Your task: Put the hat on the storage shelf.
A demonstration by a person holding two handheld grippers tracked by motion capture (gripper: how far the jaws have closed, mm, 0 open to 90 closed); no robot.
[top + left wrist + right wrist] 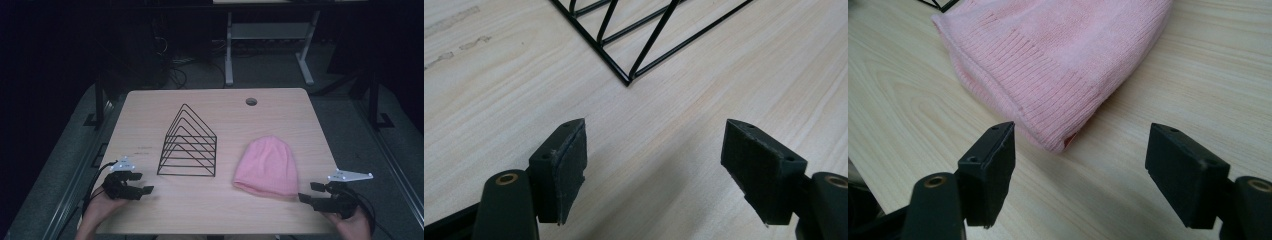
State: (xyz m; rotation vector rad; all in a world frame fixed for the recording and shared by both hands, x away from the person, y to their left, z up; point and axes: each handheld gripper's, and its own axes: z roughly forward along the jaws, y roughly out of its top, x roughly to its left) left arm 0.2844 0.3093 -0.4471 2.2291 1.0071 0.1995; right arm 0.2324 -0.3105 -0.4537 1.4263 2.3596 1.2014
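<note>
A pink knit beanie (pixel 267 166) lies flat on the wooden table (pixel 220 210), right of centre, its ribbed brim toward me. A black wire rack (pixel 189 144) of triangular dividers stands left of it. My left gripper (pixel 141 183) rests near the front left edge, open, pointing at the rack's near corner (pixel 628 80). Its pads (pixel 571 160) hold nothing. My right gripper (pixel 309 192) sits at the front right, open, just short of the beanie's brim corner (pixel 1058 142). In the right gripper view the beanie (pixel 1058 55) lies ahead of the empty jaws.
A round cable hole (pixel 251 102) sits near the table's far edge. Beyond the table stand a white desk frame (pixel 265 35) and tangled cables on a dark floor. Bare wood lies between the rack and the front edge.
</note>
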